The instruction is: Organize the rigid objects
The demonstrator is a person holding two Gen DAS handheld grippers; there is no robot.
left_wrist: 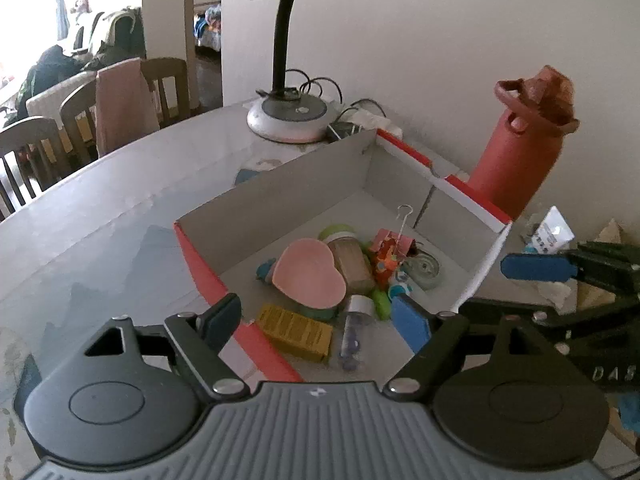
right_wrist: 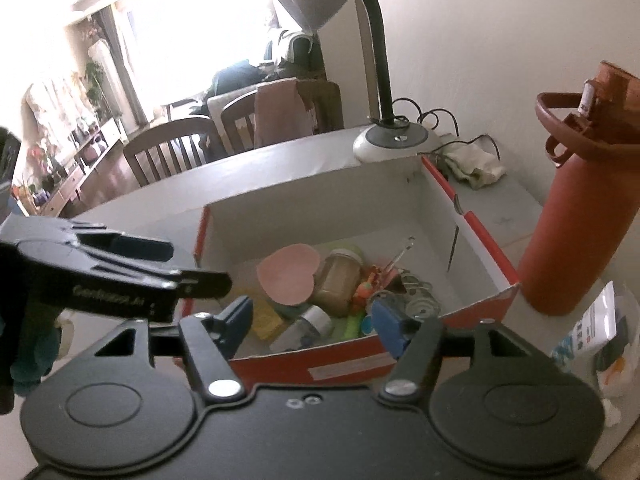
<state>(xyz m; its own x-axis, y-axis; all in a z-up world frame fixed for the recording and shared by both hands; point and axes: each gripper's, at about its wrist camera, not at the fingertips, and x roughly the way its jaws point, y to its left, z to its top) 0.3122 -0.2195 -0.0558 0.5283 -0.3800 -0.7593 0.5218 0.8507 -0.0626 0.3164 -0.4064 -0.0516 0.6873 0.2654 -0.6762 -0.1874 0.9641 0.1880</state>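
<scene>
My left gripper [left_wrist: 320, 322] hangs with its fingers spread wide and nothing between them, poised over the near corner of the box [left_wrist: 280, 196]. My right gripper [right_wrist: 314, 322] is just as wide and just as empty, at the box's near wall, its tips over the rim.

Inside the box, crowded toward its near end, lie a pink heart dish [left_wrist: 310, 276], a brown jar [left_wrist: 352, 260], a yellow carton [left_wrist: 296, 332], a clear vial [left_wrist: 354, 330], a binder clip [left_wrist: 402, 236], a tape roll [left_wrist: 422, 266] and some green and blue bits I can't make out. The far half of the box is bare.

I judge the gathering mostly done. Left outside the box, on its right side, are the red bottle [left_wrist: 516, 152] standing just beside its wall and a white tube [left_wrist: 552, 234] a little farther out; whether those belong in the box I can't say. Behind the box stands a lamp [left_wrist: 286, 118].
</scene>
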